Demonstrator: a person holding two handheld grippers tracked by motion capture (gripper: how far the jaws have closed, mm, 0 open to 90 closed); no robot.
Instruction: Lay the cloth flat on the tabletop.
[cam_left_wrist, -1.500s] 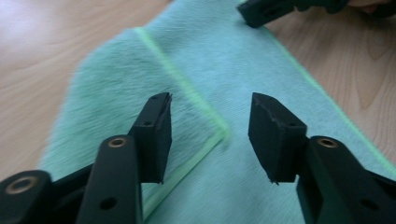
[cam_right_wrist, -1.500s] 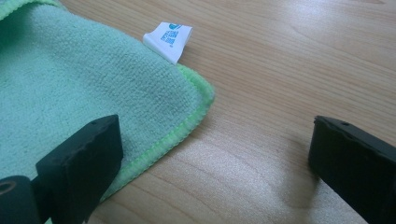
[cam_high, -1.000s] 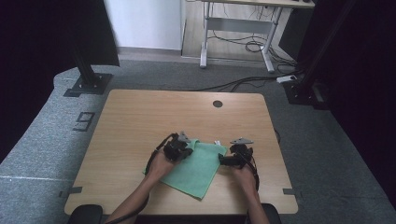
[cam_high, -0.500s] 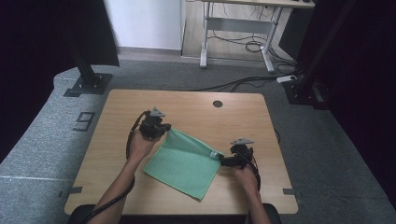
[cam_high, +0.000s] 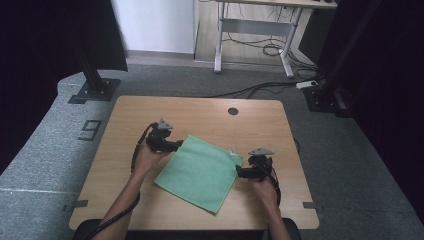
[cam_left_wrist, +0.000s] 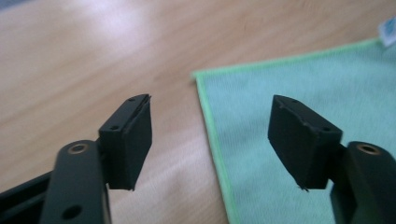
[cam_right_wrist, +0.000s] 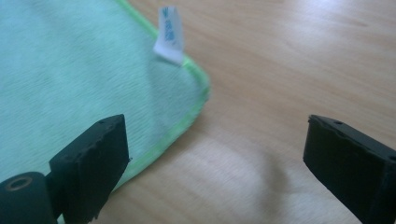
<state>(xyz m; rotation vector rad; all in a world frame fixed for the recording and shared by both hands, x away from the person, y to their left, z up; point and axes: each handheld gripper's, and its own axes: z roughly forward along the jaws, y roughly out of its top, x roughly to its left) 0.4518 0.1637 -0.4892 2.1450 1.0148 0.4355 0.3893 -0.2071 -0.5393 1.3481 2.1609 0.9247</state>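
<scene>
The high view shows the whole square green microfibre cloth (cam_high: 200, 172) lying flat, turned cornerwise on the light wooden table (cam_high: 130, 107). The right gripper view shows its small white label (cam_right_wrist: 170, 35) by a corner. A second ago the cloth was bunched between both hands; since then it has been spread leftward. The left gripper (cam_high: 175, 146) has just been opening and stands open at the far-left corner, nothing between its jaws. The right gripper (cam_high: 239, 173) is open beside the right corner.
</scene>
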